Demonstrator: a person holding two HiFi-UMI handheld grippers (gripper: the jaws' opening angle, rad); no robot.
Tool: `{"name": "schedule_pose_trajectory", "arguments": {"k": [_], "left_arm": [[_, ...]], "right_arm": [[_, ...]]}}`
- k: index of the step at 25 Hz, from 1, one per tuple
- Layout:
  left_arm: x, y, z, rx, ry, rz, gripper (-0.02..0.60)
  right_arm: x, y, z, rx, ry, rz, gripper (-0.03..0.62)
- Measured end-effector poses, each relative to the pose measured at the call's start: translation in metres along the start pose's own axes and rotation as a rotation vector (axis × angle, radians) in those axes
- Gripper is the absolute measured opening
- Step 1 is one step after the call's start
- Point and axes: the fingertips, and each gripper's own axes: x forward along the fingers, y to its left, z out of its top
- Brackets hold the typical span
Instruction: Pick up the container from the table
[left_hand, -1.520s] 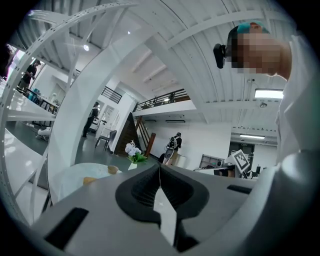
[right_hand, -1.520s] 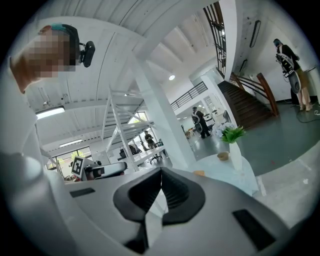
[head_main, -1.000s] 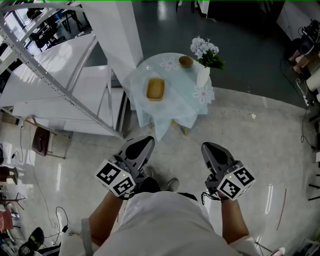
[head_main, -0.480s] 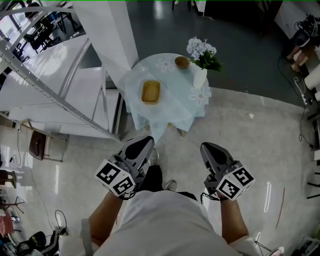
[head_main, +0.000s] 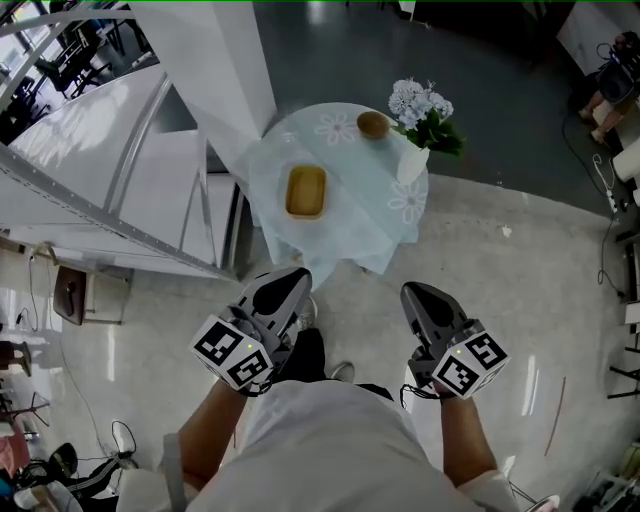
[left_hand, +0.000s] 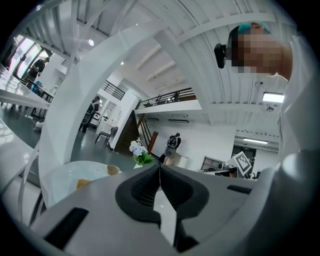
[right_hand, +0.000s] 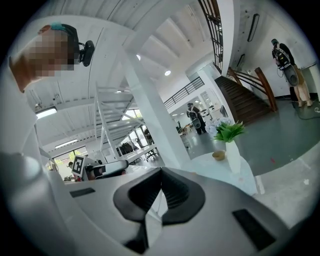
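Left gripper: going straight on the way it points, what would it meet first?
Probably the cloth-covered table, near its front edge; only floor lies between it and the left gripper. Height is hard to judge.

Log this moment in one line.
left gripper: shut, empty | right gripper: shut, empty | yellow rectangular container: on cloth-covered round table, untouched
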Motion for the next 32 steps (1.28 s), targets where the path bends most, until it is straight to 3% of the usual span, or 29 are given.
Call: {"name": "schedule_pose_trajectory", "arguments": {"k": [18, 32], "left_arm": [[0.047, 0.148, 0.031, -0.058, 0.045, -0.004, 0.023], [0.067, 0.229, 0.045, -0.084, 0.077, -0.037, 0.023]], "right_arm": [[0.150, -0.036, 0.032, 0.041, 0.058, -0.031, 0.018], [0.230, -0.043, 0.051, 0.044, 0.085, -0.074, 0.018]]}}
